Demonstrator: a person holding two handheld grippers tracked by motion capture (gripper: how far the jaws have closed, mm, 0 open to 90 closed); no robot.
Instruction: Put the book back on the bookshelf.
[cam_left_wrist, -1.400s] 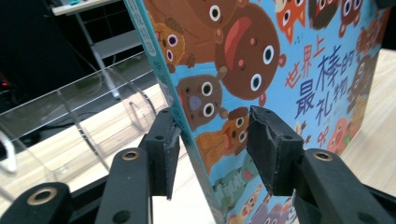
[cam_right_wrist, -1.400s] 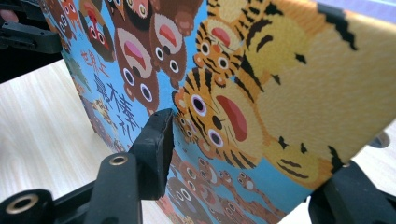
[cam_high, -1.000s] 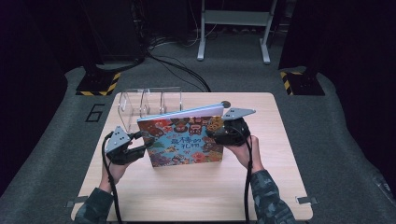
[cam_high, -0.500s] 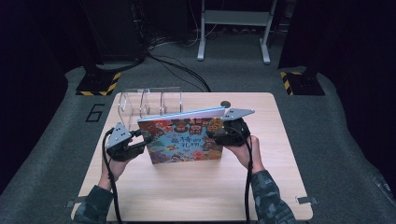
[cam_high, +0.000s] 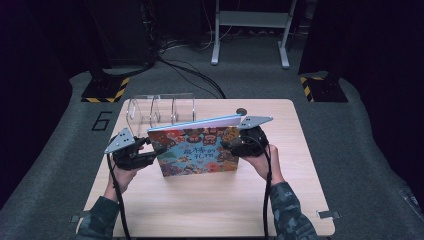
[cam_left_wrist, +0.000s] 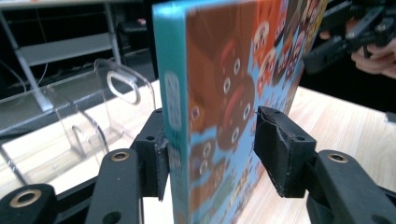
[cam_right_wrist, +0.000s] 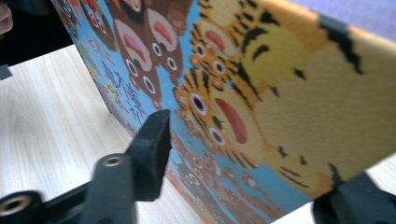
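Note:
A colourful picture book (cam_high: 197, 152) stands upright on the wooden table (cam_high: 210, 205), leaning slightly back. My left gripper (cam_high: 157, 151) is at its left edge. In the left gripper view the book's spine (cam_left_wrist: 173, 121) runs between the jaws of my left gripper (cam_left_wrist: 208, 154). They have just been opening and stand wider than the book is thick. My right gripper (cam_high: 230, 145) is at the book's right edge. Its jaws (cam_right_wrist: 252, 158) straddle the tiger-printed cover (cam_right_wrist: 280, 84) at a slant and have also just been opening.
A clear acrylic rack (cam_high: 160, 107) with upright dividers stands just behind the book, and also appears as the rack (cam_left_wrist: 93, 107) beyond the left jaw. Bare table lies in front of the book. A dark floor with cables and stands surrounds the table.
My left gripper has shifted a little along the book's left edge. The book and my right gripper stand where they were.

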